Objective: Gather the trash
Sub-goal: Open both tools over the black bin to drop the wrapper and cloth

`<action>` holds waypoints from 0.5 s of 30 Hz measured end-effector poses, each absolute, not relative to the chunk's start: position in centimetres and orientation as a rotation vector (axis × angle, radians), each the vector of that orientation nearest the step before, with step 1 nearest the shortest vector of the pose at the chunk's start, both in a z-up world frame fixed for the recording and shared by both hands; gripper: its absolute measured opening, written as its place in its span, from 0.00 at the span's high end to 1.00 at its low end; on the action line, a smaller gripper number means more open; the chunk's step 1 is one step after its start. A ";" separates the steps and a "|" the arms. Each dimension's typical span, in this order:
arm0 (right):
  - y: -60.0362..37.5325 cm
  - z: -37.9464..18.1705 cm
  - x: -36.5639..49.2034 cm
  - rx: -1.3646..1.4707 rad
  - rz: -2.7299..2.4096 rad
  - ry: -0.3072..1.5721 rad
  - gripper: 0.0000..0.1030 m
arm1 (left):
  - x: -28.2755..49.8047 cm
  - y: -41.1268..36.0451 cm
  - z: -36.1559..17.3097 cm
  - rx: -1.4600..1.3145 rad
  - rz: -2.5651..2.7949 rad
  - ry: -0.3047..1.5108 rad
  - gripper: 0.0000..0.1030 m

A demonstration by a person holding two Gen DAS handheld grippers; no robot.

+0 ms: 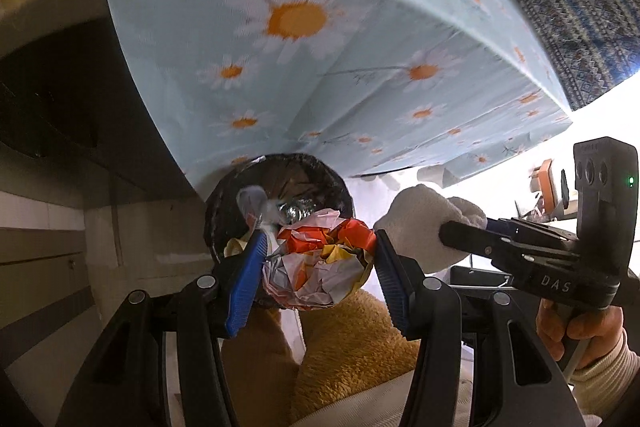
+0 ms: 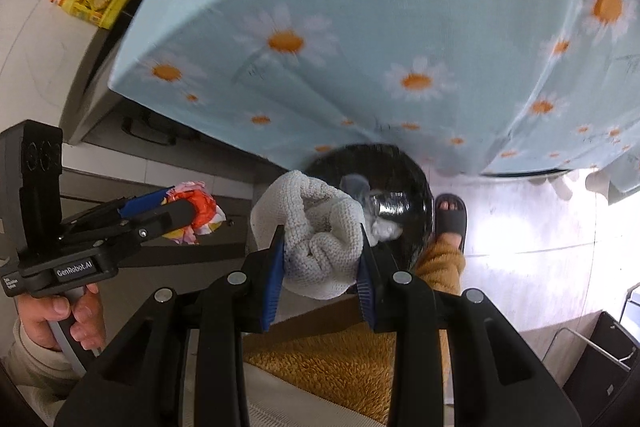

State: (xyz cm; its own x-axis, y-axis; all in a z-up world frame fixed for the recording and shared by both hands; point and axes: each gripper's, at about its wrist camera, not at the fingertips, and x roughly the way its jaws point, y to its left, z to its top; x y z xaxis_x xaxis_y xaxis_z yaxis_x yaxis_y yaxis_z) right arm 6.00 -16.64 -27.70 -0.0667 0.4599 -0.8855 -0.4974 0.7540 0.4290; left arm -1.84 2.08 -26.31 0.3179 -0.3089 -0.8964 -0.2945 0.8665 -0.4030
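My left gripper (image 1: 318, 253) is shut on a crumpled orange, yellow and silver wrapper (image 1: 320, 263) and holds it over the near rim of a black-lined trash bin (image 1: 280, 173); it also shows in the right wrist view (image 2: 196, 213). My right gripper (image 2: 322, 259) is shut on a crumpled white knitted cloth (image 2: 316, 231) just left of the same bin (image 2: 412, 179). The cloth also shows in the left wrist view (image 1: 424, 219). Clear plastic and foil trash (image 2: 380, 215) lies inside the bin.
A table under a light blue daisy tablecloth (image 1: 320, 47) hangs right behind the bin. The person's mustard fleece legs (image 1: 352, 343) and a slippered foot (image 2: 450, 223) are below. A yellow package (image 2: 94, 1) stands at far left. White tiled floor (image 2: 528, 227) lies to the right.
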 end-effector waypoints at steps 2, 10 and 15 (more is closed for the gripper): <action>-16.6 -28.5 6.0 -0.035 0.783 1.456 0.67 | -1.6 2.2 -26.9 -0.562 -0.011 1.279 0.49; -16.5 -30.4 5.7 -0.027 0.768 1.511 0.64 | -0.4 2.3 -28.2 -0.580 -0.015 1.313 0.48; -16.2 -30.7 6.2 -0.018 0.778 1.523 0.59 | 0.3 2.5 -28.5 -0.574 0.013 1.339 0.42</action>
